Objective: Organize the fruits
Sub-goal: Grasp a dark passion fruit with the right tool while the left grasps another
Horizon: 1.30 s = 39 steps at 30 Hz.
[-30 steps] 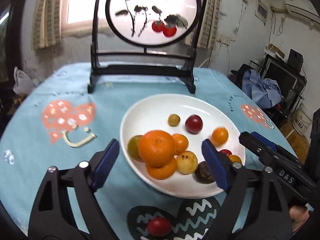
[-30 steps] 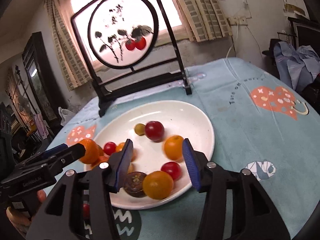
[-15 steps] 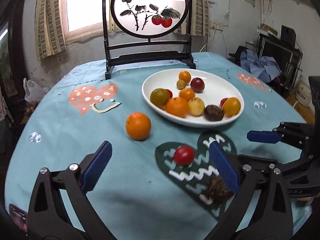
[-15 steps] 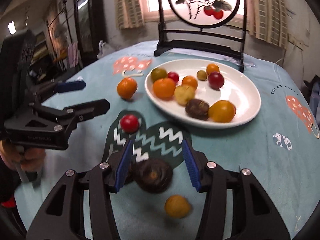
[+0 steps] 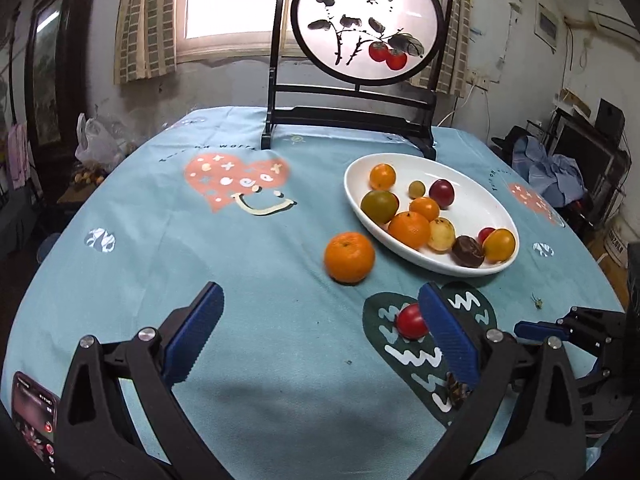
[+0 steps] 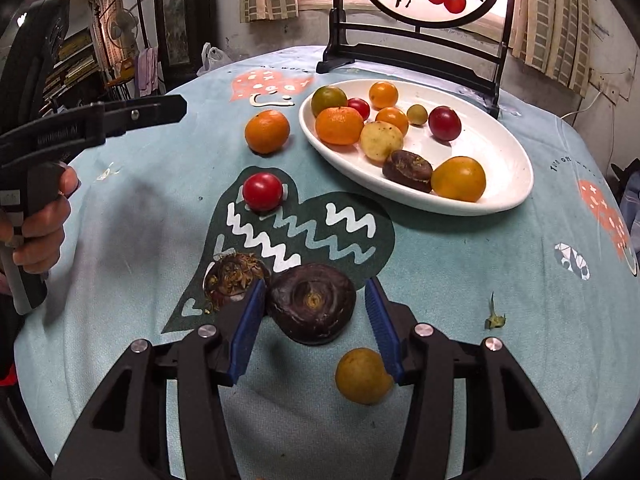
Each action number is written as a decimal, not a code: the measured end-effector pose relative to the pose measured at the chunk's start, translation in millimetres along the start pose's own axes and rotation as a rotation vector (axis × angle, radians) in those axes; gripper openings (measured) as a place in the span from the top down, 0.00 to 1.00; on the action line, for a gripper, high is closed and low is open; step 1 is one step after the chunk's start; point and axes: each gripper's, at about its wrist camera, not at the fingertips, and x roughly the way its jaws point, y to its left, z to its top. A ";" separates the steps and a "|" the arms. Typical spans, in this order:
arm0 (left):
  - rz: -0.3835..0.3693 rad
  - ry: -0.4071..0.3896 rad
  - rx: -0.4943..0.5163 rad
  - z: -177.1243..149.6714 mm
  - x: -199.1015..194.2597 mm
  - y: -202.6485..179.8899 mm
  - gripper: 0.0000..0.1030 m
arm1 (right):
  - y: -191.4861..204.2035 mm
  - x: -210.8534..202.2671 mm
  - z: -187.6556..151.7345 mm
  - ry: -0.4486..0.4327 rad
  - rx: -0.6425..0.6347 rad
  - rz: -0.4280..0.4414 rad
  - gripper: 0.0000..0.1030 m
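A white oval plate (image 5: 492, 200) (image 6: 504, 148) holds several fruits. Loose on the cloth lie an orange mandarin (image 5: 349, 257) (image 6: 267, 131), a red tomato (image 5: 411, 321) (image 6: 262, 191), a dark brown round fruit (image 6: 311, 302), a dried husk (image 6: 232, 276) and a small yellow fruit (image 6: 362, 376). My right gripper (image 6: 316, 322) is open with the dark brown fruit between its blue pads, not gripped. My left gripper (image 5: 320, 336) is open and empty above the cloth, the tomato by its right pad. It also shows at the left of the right wrist view (image 6: 132, 114).
A black-framed round painted screen (image 5: 360, 40) stands behind the plate. The round table has a teal cloth (image 5: 200, 240) with heart prints. A phone (image 5: 34, 420) lies at the near left edge. A green leaf scrap (image 6: 494, 318) lies right of my right gripper.
Both grippers have pulled back from the plate toward the near table edge. The right gripper now has the dark brown fruit between its pads. The mandarin now lies on the cloth.
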 end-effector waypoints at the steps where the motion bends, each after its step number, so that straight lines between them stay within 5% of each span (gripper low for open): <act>1: 0.000 0.004 -0.001 -0.5 0.5 -0.1 0.03 | 0.1 0.7 -0.8 0.004 0.002 0.003 0.49; 18: -0.002 0.008 0.026 -3.5 0.1 -9.2 0.03 | -9.1 7.3 -0.9 0.024 0.062 0.080 0.54; 22: -0.038 0.018 0.034 -6.1 0.2 -13.0 0.03 | -28.7 -3.1 2.7 -0.033 0.178 0.106 0.54; 29: -0.279 0.138 0.323 -35.5 1.1 -74.0 0.10 | -61.5 -23.8 3.0 -0.135 0.351 0.087 0.54; 33: -0.306 0.183 0.428 -52.6 4.8 -95.4 0.22 | -61.6 -23.0 3.1 -0.128 0.353 0.085 0.54; 39: -0.280 0.214 0.443 -60.8 16.2 -99.4 0.31 | -57.4 -22.0 5.4 -0.121 0.328 0.083 0.54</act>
